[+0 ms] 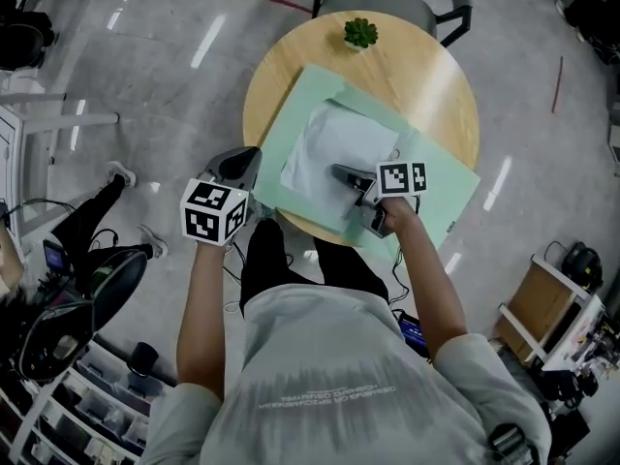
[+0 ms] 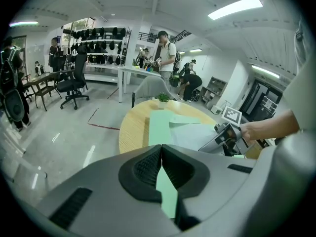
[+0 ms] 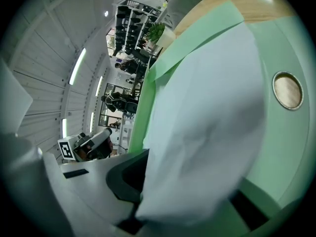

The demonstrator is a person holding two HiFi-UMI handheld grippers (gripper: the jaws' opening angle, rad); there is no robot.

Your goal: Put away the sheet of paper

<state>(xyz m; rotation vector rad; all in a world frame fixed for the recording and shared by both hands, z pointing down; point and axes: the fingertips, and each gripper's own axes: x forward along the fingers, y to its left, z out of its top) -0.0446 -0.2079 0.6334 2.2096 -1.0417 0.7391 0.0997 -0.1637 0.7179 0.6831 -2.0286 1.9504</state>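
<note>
Right gripper [image 1: 341, 173] is clamped on the sheet of paper [image 1: 325, 143], which lies on the open green folder [image 1: 448, 190]. Left gripper [image 1: 250, 160] pinches that folder's left edge, jaws closed on it.

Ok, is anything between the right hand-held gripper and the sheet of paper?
Nothing visible: the right hand-held gripper is shut on the sheet of paper, which lies on the green folder.
</note>
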